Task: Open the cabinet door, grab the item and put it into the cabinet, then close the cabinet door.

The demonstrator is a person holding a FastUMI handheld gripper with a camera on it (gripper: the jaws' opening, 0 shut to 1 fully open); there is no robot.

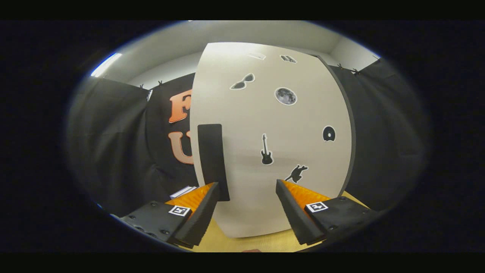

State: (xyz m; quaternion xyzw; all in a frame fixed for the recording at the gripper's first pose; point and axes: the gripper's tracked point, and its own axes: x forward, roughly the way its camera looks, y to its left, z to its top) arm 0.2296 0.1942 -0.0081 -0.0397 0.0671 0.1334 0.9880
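A tall off-white cabinet door, flat and smooth, stands straight ahead of the handheld two-finger gripper and takes up most of what lies in front of it. The door appears shut, its face squarely toward the camera, and it is dotted with small dark stickers: a pair of sunglasses, a round grey moon, an electric guitar, a disc-like shape and a small leaping animal figure. Along the door's left edge runs a black upright rectangular handle strip. The gripper's two fingers are spread wide with nothing between them; the tip of the left finger sits just in front of the lower end of the handle strip, though whether it touches cannot be told, while the right finger points at the bare door face. The cabinet rests on a pale yellowish wooden tabletop, visible just below the fingers. Black cloth hangs as the booth wall on both sides of the cabinet. A small white flat object peeks out beside the left finger, left of the cabinet; it may be the item to be stored, but too little of it is visible to be sure. Judging from this, the task is at its very start: the door has yet to be opened, the item has yet to be picked up and placed inside, and the door then closed.
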